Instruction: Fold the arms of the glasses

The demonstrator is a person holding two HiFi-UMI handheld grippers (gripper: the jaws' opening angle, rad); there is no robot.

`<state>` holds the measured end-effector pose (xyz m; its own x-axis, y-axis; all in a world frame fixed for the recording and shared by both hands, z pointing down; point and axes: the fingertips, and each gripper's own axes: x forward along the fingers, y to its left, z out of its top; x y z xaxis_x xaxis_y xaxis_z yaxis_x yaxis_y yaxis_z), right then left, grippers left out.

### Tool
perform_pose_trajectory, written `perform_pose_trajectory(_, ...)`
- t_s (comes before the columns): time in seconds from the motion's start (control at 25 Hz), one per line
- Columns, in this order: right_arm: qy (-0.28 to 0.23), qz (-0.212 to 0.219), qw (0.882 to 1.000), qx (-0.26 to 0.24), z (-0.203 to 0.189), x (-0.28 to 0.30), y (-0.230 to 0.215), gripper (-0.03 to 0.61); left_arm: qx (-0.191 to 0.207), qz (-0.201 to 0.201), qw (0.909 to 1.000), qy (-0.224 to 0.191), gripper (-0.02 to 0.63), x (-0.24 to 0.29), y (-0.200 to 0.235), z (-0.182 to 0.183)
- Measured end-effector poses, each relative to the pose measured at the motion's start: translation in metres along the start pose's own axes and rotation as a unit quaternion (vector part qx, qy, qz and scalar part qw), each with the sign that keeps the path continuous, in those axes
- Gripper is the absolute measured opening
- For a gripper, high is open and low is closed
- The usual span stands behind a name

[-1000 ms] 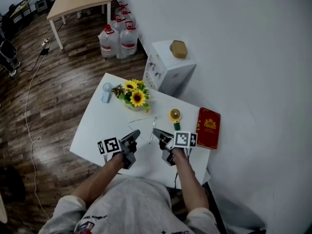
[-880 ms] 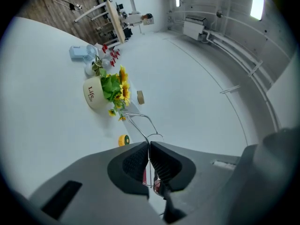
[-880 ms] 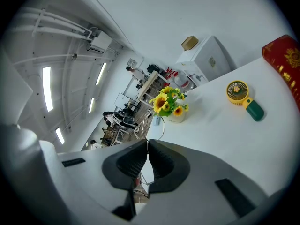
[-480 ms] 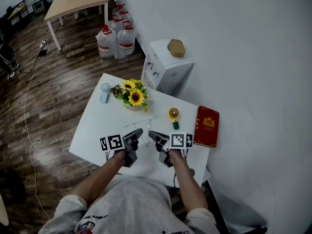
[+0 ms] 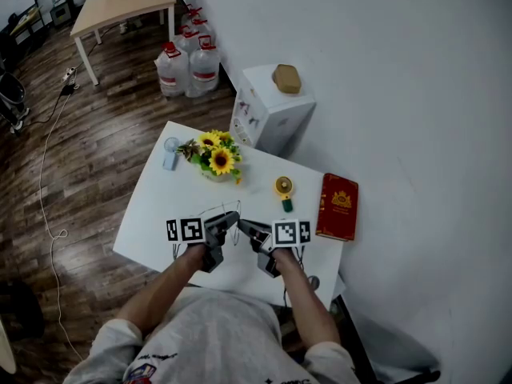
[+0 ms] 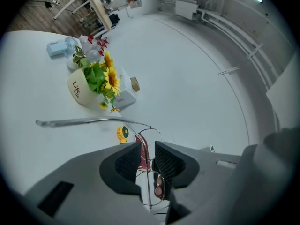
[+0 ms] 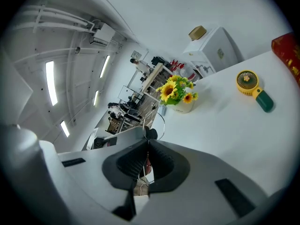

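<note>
Glasses (image 6: 84,122) held above the white desk (image 5: 160,206) between two grippers.
The right gripper (image 7: 148,142) has its fingers (image 7: 161,165) pinched on the wire frame; the left gripper (image 6: 147,149) has fingers (image 6: 124,165) that have just been spreading, with the glasses' thin arm passing between them.

The white tabletop (image 5: 160,210) carries four things. A small blue fan (image 5: 170,152) lies at its far left corner, with a pot of sunflowers (image 5: 214,162) just right of it. A yellow fan (image 5: 284,190) lies further right, and a red book (image 5: 338,206) rests along the right edge.
</note>
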<state>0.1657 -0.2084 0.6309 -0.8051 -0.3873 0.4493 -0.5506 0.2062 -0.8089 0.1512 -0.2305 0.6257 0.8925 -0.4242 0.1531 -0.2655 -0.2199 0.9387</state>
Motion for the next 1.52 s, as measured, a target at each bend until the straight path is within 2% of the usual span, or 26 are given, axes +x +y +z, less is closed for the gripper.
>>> perform_pose_trajectory(0.16,-0.017,-0.004,1.000,0.012,0.003,-0.005,-0.004,0.015,0.004,-0.002,0.9999,0.009,0.132,-0.003,-0.001,-0.002)
perform_pose_trajectory(0.4,-0.033,-0.010,0.999,0.021,0.010,-0.011,-0.012,0.012,0.001,-0.001,1.0000,0.001,0.135,-0.011,-0.001,-0.002)
perform_pose_trajectory(0.64,-0.030,-0.007,0.999,0.022,0.010,-0.008,-0.010,0.014,-0.001,0.009,0.9999,0.010,0.020,-0.012,0.003,-0.003)
perform_pose_trajectory(1.04,-0.012,0.003,1.000,0.018,-0.001,0.000,-0.004,0.012,-0.001,-0.001,0.9991,0.042,0.014,-0.006,0.002,-0.013)
perform_pose_trajectory(1.2,-0.012,0.002,1.000,0.016,-0.001,0.000,-0.002,0.012,-0.003,-0.013,0.9993,0.035,0.015,-0.010,-0.003,-0.011)
perform_pose_trajectory(1.24,-0.014,0.001,1.000,0.017,0.000,0.000,-0.003,0.014,-0.006,-0.016,0.9993,0.032,0.018,-0.011,-0.003,-0.011)
perform_pose_trajectory(1.36,-0.021,-0.002,1.000,0.021,0.002,-0.003,-0.007,0.012,-0.011,-0.029,0.9990,0.032,0.087,-0.017,-0.005,-0.013)
perform_pose_trajectory(1.52,-0.025,-0.004,0.999,0.020,0.007,-0.007,-0.010,0.012,0.010,-0.028,0.9984,0.048,0.100,-0.036,0.000,-0.021)
